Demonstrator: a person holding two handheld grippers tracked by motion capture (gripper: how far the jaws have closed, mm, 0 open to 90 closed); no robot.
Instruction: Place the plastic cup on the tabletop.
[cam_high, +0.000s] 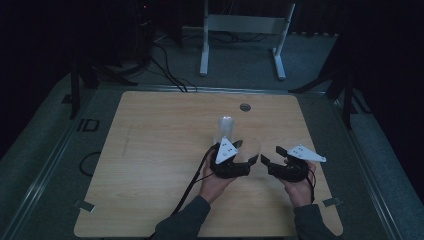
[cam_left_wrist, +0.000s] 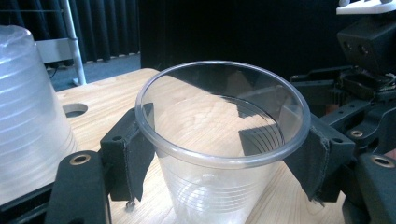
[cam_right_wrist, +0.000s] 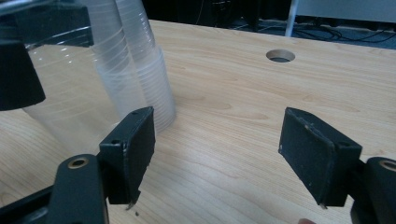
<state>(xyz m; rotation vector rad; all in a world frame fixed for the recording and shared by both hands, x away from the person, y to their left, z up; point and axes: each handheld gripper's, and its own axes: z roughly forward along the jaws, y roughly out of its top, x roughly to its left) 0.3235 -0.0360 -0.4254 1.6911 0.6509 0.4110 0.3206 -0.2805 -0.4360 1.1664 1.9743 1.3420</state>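
A clear plastic cup (cam_left_wrist: 219, 154) stands upright, mouth up, between the jaws of my left gripper (cam_high: 247, 155), which press on its sides just under the rim. In the high view the cup (cam_high: 248, 149) is right of the table's centre. A stack of upturned clear cups (cam_high: 226, 127) stands just behind and to the left of it, large in the left gripper view (cam_left_wrist: 28, 116) and in the right gripper view (cam_right_wrist: 140, 60). My right gripper (cam_high: 270, 154) is open beside the held cup, with only bare wood between its jaws (cam_right_wrist: 217, 140).
The wooden table (cam_high: 150, 150) has a round hole (cam_high: 245, 107) near its far edge. On the floor beyond stand a white frame (cam_high: 242, 30), dark stand legs (cam_high: 80, 75) and cables (cam_high: 165, 65).
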